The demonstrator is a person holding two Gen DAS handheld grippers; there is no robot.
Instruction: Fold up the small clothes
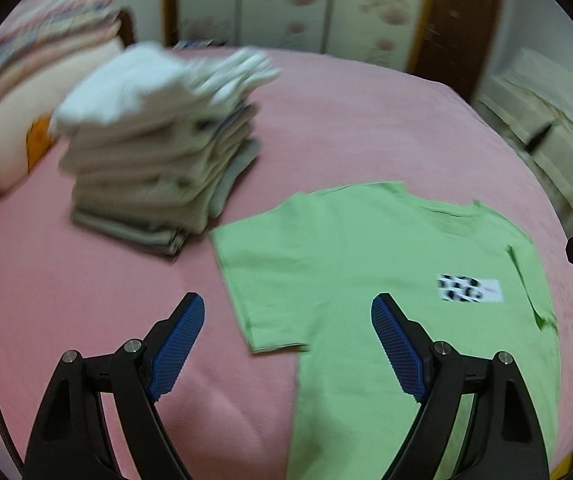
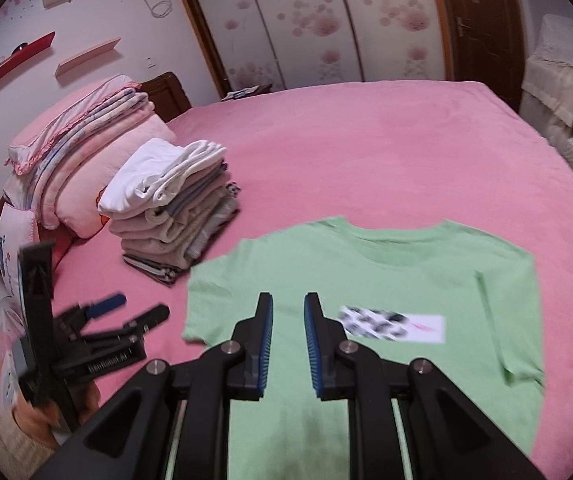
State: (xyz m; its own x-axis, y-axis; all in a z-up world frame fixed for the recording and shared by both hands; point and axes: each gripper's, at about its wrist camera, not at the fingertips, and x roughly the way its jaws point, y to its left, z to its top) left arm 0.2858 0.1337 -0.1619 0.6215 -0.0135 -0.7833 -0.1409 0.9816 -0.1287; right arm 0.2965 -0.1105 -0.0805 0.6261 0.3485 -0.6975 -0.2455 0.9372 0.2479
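A light green T-shirt [image 1: 366,248] [image 2: 386,264] lies spread flat on the pink bed [image 1: 366,120] [image 2: 366,140], collar toward the far side. A white label with black spots [image 1: 468,288] [image 2: 390,322] sits on its chest. My left gripper [image 1: 286,300] [image 2: 134,308] hovers open and wide over the shirt's left sleeve, nothing between its blue pads [image 1: 178,344]. My right gripper [image 2: 288,300] hangs above the shirt's chest; its jaws stand a narrow gap apart and hold nothing.
A tall stack of folded clothes [image 1: 158,160] [image 2: 174,216] stands left of the shirt. Pillows and folded quilts [image 1: 26,80] [image 2: 86,140] lie behind it at the headboard. A covered piece of furniture [image 2: 562,100] stands beyond the bed's right edge.
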